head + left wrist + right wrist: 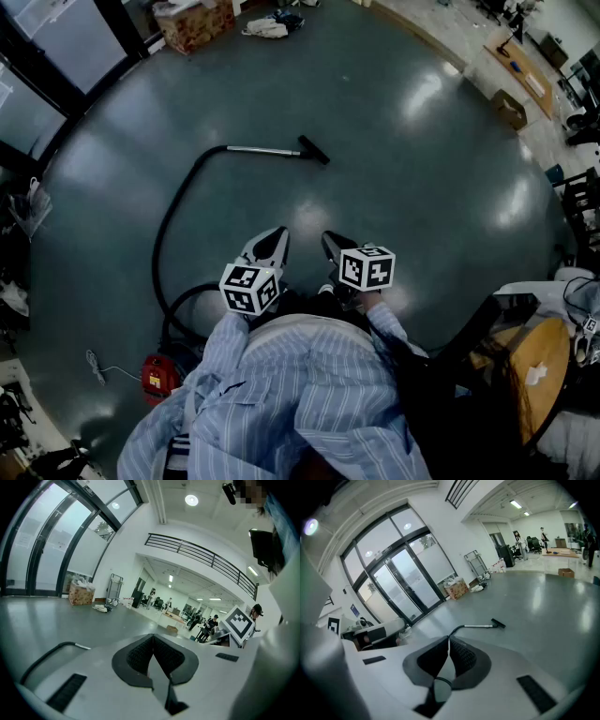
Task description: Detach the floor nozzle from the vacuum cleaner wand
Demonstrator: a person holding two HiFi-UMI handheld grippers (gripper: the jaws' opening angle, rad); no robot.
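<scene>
Done: nothing; nozzle (314, 150) still on wand (262, 150), upper centre, well apart from me.
Jaws: my left gripper (273, 242) and right gripper (332, 246) pressed together, empty.
Left: approach, grip, pull.

The wand (262, 150) lies on the floor (403, 187) ahead of the person, with the floor nozzle (314, 150) at its right end. From its left end the hose (172, 225) curves back to the vacuum cleaner body (159, 375) at the person's left. The left gripper (278, 234) and right gripper (328, 239) sit side by side, well short of the wand. Far beyond stands what is probably a cardboard box (195, 23).
</scene>
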